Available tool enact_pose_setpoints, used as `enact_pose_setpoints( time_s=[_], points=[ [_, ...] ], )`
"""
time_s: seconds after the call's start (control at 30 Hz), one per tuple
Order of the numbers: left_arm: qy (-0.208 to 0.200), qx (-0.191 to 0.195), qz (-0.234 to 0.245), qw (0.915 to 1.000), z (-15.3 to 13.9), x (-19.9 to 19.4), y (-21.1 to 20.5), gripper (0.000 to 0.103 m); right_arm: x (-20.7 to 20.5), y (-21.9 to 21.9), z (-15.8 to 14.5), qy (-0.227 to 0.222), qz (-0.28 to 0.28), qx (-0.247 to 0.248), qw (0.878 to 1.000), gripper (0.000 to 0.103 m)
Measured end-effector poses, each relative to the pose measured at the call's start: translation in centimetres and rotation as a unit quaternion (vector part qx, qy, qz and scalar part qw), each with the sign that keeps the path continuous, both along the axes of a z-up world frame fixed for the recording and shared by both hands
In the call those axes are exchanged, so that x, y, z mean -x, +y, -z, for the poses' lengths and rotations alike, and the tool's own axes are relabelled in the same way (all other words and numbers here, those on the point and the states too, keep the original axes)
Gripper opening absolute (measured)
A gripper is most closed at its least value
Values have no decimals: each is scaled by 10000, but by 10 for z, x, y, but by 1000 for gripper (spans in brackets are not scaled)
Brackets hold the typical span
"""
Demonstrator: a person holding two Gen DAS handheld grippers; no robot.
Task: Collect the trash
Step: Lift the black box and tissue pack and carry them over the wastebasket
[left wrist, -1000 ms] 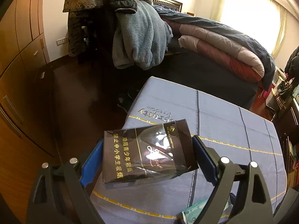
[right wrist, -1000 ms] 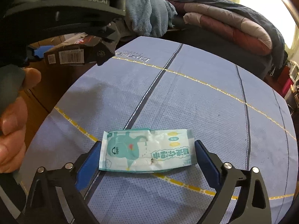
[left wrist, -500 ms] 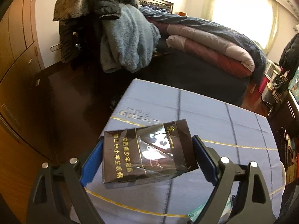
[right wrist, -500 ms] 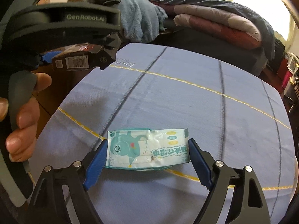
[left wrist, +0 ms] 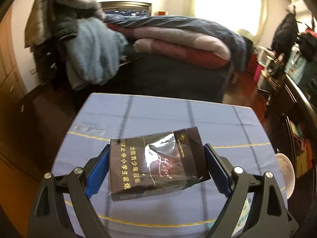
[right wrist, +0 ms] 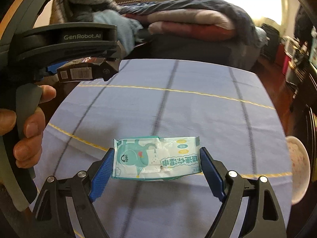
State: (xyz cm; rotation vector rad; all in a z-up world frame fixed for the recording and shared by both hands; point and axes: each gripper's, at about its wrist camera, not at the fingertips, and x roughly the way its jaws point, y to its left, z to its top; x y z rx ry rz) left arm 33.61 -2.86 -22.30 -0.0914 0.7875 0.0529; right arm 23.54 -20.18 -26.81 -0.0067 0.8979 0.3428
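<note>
While both of my grippers hang tilted down over it, the blue-grey cloth-covered table (left wrist: 158,115) with dark stripes and thin yellow lines fills the lower half of each wrist view. Beyond its far edge, at twelve o'clock, stands a dark bed (left wrist: 178,75) piled with folded pink, red and navy quilts (left wrist: 178,39). At ten o'clock a pale blue fleece blanket (left wrist: 93,55) hangs with dark coats over a stand. Brown wooden cabinets (left wrist: 8,69) line the nine o'clock side, and a bright window (left wrist: 227,0) glares at one o'clock. At three o'clock, past the table's right edge, sits a pale speckled round bin (right wrist: 299,166), with cluttered shelves farther back.

My left gripper (left wrist: 156,170) clamps a dark brown cellophane-wrapped cigarette pack with gold lettering (left wrist: 156,164), its blue pads pressing both short ends. The pack is lifted off the cloth, tilted slightly. In the right view this gripper sits at ten o'clock, my left hand (right wrist: 27,134) wrapped round its grey handle.

My right gripper (right wrist: 157,166) holds a flat teal-and-white plastic wet-wipe packet (right wrist: 156,158) crosswise between its blue pads. These jaws have just been closing on it, and both pads now touch its ends. The packet sits above the cloth near the table's near edge, at six o'clock.
</note>
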Motion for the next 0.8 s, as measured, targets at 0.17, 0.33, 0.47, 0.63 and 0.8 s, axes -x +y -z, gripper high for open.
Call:
enact_pose_setpoints(
  time_s=[0.17, 0.33, 0.47, 0.63, 0.8],
  points=[
    [-46, -8, 435, 9990, -6, -2, -53, 90, 6, -46, -1, -101, 438, -9, 9990, 84],
    [-70, -66, 851, 9963, -7, -3, -100, 90, 12, -97, -2, -136, 916, -93, 9957, 84],
    [-30, -89, 1222, 9925, -4, -6, -142, 90, 15, -131, -1, -154, 1270, -143, 9917, 84],
    [-31, -22, 1593, 9872, -2, -8, -186, 90, 19, -174, 1, -154, 1704, -195, 9851, 84],
    [-10, -45, 1976, 9803, 1, -11, -231, 90, 24, -210, 4, -170, 2091, -228, 9775, 84]
  ],
)
